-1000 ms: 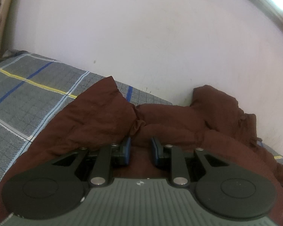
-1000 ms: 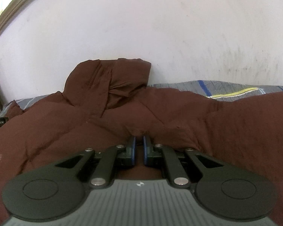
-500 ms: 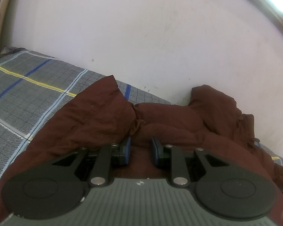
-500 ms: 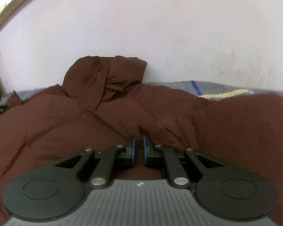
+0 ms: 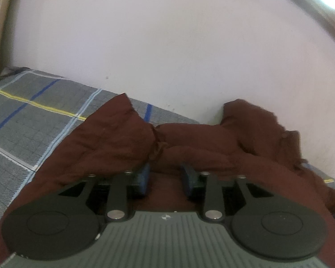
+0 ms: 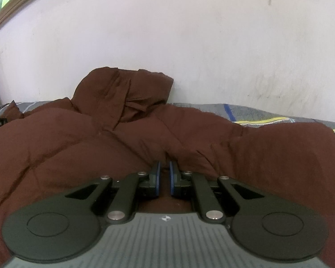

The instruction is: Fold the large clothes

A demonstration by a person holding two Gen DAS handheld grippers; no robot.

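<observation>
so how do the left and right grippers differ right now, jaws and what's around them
The left gripper has its jaws well apart and opening, brown jacket fabric lying between them; the right gripper has its jaws nearly together, pinching a fold of the jacket. Beyond the left gripper a wide stretch of checked bedsheet shows; beyond the right one the jacket fills most of the view. Both point down at the same jacket, lying against the wall.

Bed with grey plaid sheet [image 5: 33,120] striped blue, yellow and white, crumpled dark brown puffy jacket [image 6: 67,147] spread directly on it, under both claws
</observation>
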